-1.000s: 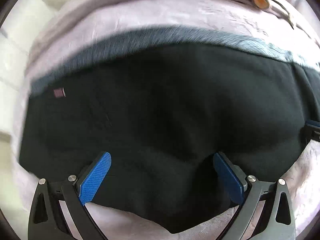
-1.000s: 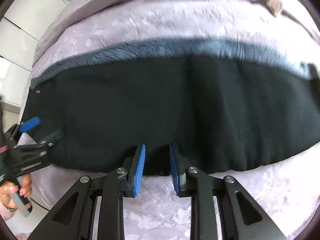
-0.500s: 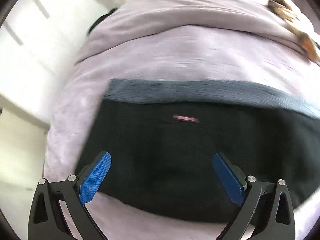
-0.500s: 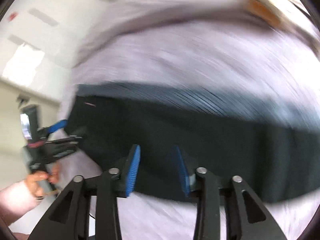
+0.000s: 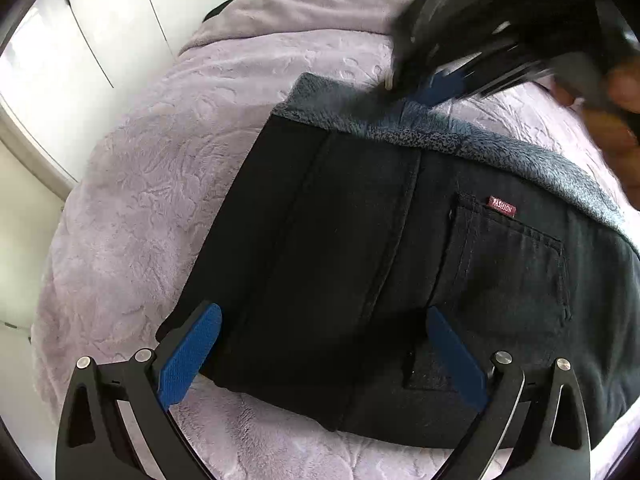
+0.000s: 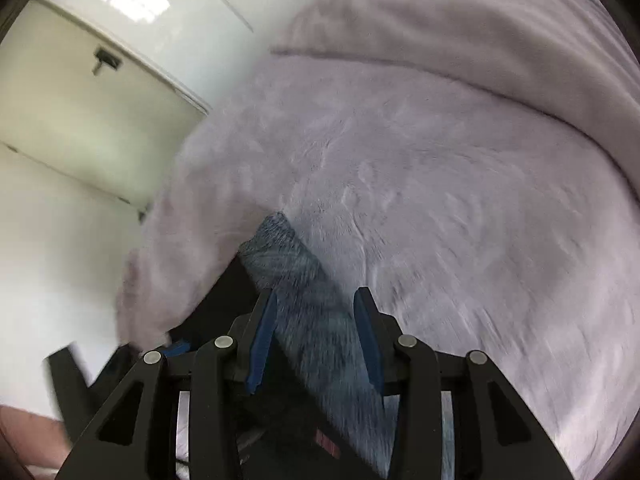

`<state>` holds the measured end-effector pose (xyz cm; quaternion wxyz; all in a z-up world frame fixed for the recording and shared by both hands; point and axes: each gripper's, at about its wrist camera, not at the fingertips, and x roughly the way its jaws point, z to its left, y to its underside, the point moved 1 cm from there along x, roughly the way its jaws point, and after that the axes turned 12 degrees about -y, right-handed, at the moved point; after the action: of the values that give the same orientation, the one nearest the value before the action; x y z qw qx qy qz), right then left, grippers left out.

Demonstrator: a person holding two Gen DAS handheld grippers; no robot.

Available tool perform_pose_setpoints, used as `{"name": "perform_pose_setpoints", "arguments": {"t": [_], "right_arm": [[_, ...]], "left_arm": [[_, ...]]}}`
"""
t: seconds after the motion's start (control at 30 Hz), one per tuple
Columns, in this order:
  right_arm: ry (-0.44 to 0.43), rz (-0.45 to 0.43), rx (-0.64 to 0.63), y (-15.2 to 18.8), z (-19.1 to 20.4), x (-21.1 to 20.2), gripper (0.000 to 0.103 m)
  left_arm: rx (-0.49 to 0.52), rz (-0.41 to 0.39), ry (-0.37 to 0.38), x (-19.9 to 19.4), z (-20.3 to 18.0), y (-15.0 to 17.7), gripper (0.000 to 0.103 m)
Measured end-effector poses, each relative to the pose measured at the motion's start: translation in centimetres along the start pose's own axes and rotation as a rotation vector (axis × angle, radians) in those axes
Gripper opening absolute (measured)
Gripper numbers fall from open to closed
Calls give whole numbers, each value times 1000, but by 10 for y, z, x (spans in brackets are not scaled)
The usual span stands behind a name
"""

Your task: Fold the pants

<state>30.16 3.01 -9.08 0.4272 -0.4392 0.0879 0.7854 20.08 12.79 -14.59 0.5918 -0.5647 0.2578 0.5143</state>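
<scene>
Black pants (image 5: 360,272) lie folded on a lilac blanket (image 5: 160,168). A grey fleece lining (image 5: 460,136) shows along their far edge, and a red label (image 5: 503,206) sits by a back pocket. My left gripper (image 5: 324,356) is open over the near edge of the pants. My right gripper (image 6: 316,340) is open with its jaws astride the grey fleece edge (image 6: 288,264). It also shows blurred in the left wrist view (image 5: 444,84), at the far edge of the pants.
White wardrobe doors (image 5: 92,28) stand to the left of the bed. A thicker fold of blanket (image 6: 480,28) lies at the far side. The bed edge (image 6: 160,216) drops off at left.
Both grippers swung left toward the waist end of the pants. The right gripper opened wider and moved to the far fleece edge. The left gripper stayed open.
</scene>
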Motion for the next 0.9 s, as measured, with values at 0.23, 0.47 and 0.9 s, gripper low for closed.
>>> {"name": "perform_pose_setpoints", "arguments": {"t": [0.23,0.47,0.9], "right_arm": [[-17,77,-37,-1,12,25,11],[167,-39,68,11,9,8,37],[202,-229,479,262,-16,-175,69]], "left_arm": [[-21,2,-13,4,22,24,103],[34,47,-40,-5,23,19,103],[239,152,18,-89,-62,46,103]]}}
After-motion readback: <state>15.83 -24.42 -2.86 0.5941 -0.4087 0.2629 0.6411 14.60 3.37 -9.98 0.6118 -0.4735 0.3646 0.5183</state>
